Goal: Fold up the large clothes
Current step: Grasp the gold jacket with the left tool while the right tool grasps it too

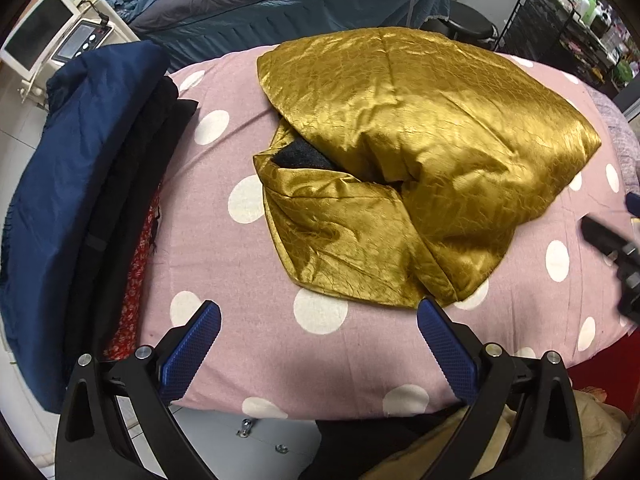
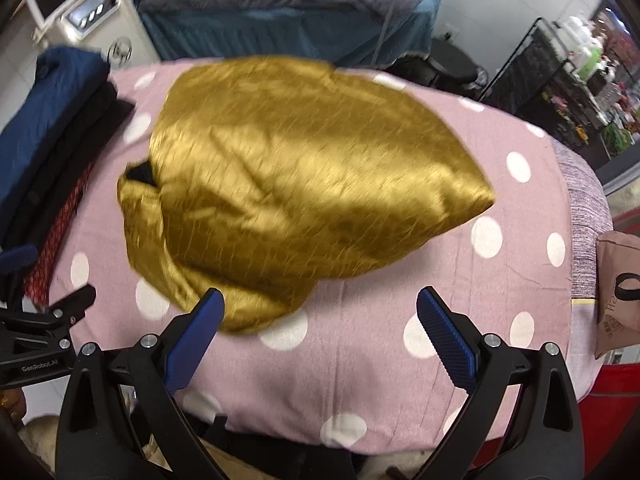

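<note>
Item: gold garment (image 1: 420, 152), shiny, partly folded into a puffy bundle, lying near the middle of the pink dotted cover (image 1: 248, 344). A dark lining shows at the open fold on its left side.

Left claw (image 1: 318, 320): jaws spread wide, holding nothing, hovering at the near edge of the gold garment, just short of its lower hem.

Right claw (image 2: 320, 310): jaws likewise wide apart and empty, at the garment's near edge; this view is blurred.

Beside the garment, to its left: a stack of folded clothes (image 1: 88, 184), navy on top, black and red beneath.

Risks, as judged:
- Slick fabric may slide out of a shallow pinch.
- The loose left flap may spring open if only the top layer is caught.
- A sideways drag could push the bundle into the stack.
</note>
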Demonstrator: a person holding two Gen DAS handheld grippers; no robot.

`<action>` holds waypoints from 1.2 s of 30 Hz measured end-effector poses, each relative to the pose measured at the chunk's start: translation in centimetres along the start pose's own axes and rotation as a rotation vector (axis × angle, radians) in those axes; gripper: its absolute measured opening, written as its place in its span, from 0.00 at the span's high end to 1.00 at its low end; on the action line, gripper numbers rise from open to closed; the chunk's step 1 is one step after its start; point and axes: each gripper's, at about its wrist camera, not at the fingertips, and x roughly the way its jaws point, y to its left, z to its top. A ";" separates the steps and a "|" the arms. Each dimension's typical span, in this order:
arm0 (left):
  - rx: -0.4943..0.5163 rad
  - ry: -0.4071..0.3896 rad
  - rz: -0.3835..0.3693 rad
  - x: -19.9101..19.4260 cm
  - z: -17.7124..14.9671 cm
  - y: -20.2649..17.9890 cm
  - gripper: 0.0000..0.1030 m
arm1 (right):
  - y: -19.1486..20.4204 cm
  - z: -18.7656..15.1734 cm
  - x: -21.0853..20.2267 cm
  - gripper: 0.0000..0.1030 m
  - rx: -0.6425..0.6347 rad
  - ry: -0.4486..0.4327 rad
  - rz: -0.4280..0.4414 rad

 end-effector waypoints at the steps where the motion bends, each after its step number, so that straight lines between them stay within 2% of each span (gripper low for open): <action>1: -0.006 -0.015 -0.008 0.4 -0.1 0.5 0.06 | -0.6 0.0 -0.1 0.07 0.018 -0.015 -0.011; 3: -0.017 -0.028 -0.033 1.4 -0.4 1.6 0.06 | -1.6 0.0 0.3 0.07 0.034 -0.009 -0.027; 6: -0.028 -0.003 -0.062 3.3 -0.9 2.2 0.06 | -1.9 -0.6 1.2 0.07 0.034 0.028 -0.044; 11: 0.031 0.013 -0.123 5.9 -1.4 1.0 0.06 | -1.7 -1.6 2.2 0.07 0.032 0.063 -0.035; 14: 0.063 -0.096 -0.231 7.0 -1.7 0.2 0.06 | -2.2 -2.0 2.4 0.07 0.047 0.073 -0.038; 15: 0.069 -0.111 -0.252 7.5 -1.8 -0.1 0.06 | -2.4 -2.1 2.4 0.07 0.054 0.078 -0.040; 18: 0.093 -0.094 -0.329 10.3 -1.3 -1.5 0.06 | -3.1 -2.7 2.8 0.07 0.081 0.094 -0.049; 20: 0.115 -0.067 -0.350 12.4 -1.0 -2.8 0.09 | -3.7 -3.0 3.2 0.07 0.099 0.106 -0.059; 22: 0.141 -0.040 -0.345 13.7 -0.6 -4.0 0.32 | -4.5 -3.5 3.4 0.07 0.118 0.111 -0.071; 23: 0.162 -0.014 -0.350 14.2 -0.4 -4.7 0.64 | -4.9 -3.8 3.6 0.07 0.130 0.115 -0.077; 24: 0.186 0.029 -0.351 14.8 0.2 -5.6 0.89 | -5.2 -4.0 3.7 0.07 0.139 0.118 -0.080; 25: 0.207 0.029 -0.334 14.6 0.7 -6.3 0.91 | -5.9 -4.4 4.0 0.07 0.158 0.123 -0.082; 26: 0.224 -0.014 -0.316 13.6 1.4 -6.8 1.00 | -6.3 -4.6 4.2 0.07 0.174 0.126 -0.078; 30: 0.240 -0.139 -0.340 8.6 5.7 -7.4 1.00 | -7.7 -5.2 5.6 0.07 0.231 0.143 -0.037; 33: 0.244 -0.244 -0.303 5.1 9.9 -6.9 1.00 | -7.4 -5.4 7.1 0.07 0.252 0.172 0.026; 36: 0.196 -0.353 -0.243 2.3 13.9 -5.1 1.00 | -6.7 -5.4 8.0 0.07 0.244 0.172 0.093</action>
